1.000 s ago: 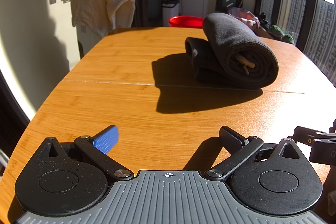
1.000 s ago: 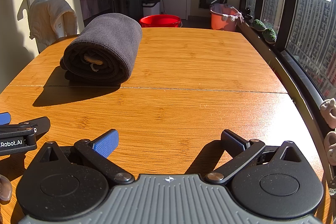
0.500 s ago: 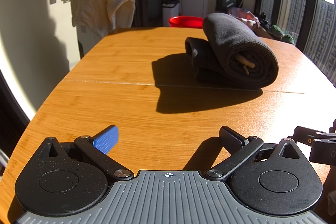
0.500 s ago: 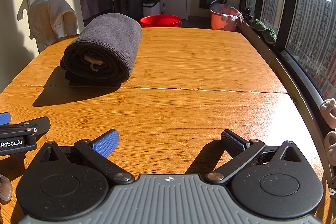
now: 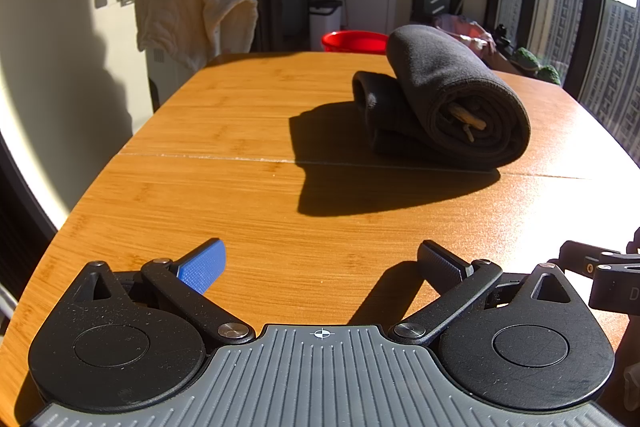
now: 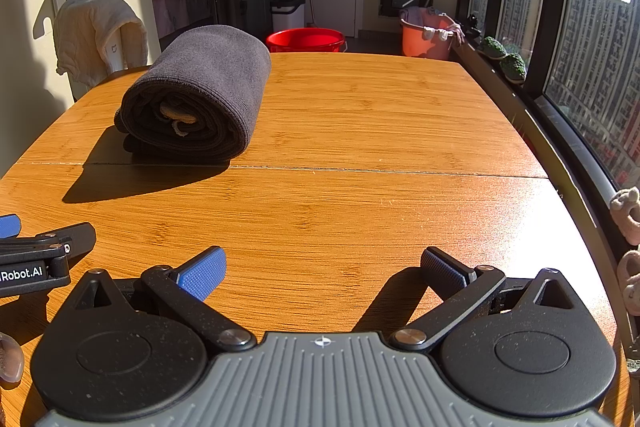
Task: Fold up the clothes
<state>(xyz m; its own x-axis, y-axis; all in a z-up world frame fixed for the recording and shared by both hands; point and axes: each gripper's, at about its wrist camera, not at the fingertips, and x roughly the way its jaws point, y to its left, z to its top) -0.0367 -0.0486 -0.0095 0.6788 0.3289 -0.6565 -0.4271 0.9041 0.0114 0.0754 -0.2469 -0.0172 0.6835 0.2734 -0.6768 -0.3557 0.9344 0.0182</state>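
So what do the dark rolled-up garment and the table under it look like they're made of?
The dark garment looks like soft, matte knit or fleece: fuzzy nap, ribbed edge at the roll's end. The table looks like bamboo or wood veneer with a smooth satin finish: fine straight grain, nodes, sun glare. Whether solid or laminate, I cannot tell.

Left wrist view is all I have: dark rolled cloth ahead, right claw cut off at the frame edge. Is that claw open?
Observer: Open. The right claw has its fingers spread above the table and holds nothing.
Operator: Anything on the table right of the roll?
Observer: No. From the rolled cloth to the window-side edge I see only wood.
Operator: More laundry nearby?
Observer: An orange basin with cloth draped over its rim stands beyond the table's far edge, by the window.
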